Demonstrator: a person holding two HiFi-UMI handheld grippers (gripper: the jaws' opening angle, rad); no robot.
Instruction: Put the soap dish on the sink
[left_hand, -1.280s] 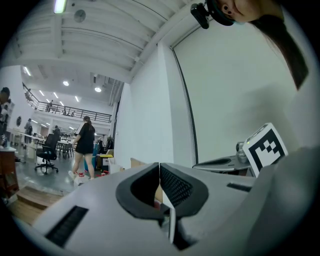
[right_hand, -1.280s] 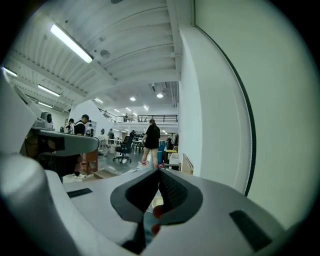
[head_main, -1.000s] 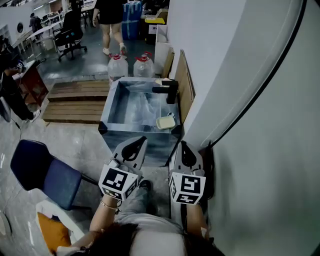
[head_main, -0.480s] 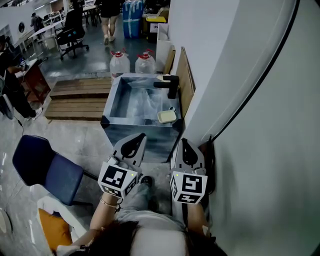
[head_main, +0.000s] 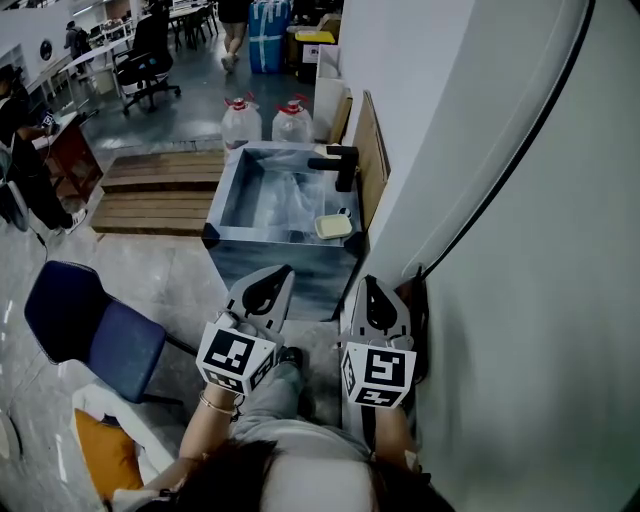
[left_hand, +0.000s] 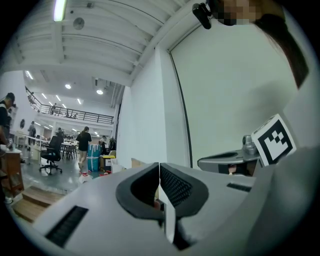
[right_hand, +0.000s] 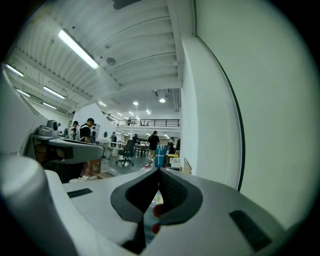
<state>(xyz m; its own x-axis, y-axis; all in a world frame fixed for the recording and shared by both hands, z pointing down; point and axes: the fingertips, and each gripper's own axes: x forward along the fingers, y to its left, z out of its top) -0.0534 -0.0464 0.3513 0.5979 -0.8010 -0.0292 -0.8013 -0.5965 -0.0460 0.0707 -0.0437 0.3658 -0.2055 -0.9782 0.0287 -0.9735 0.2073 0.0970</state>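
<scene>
My left gripper (head_main: 283, 272) and right gripper (head_main: 368, 288) are both closed on nothing, while the cream soap dish (head_main: 333, 226) sits well ahead at the near right corner of the steel sink (head_main: 280, 268), so it is either already placed or waiting for pickup.

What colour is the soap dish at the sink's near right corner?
Pale cream-yellow; the soap dish shows best in the head view.
</scene>
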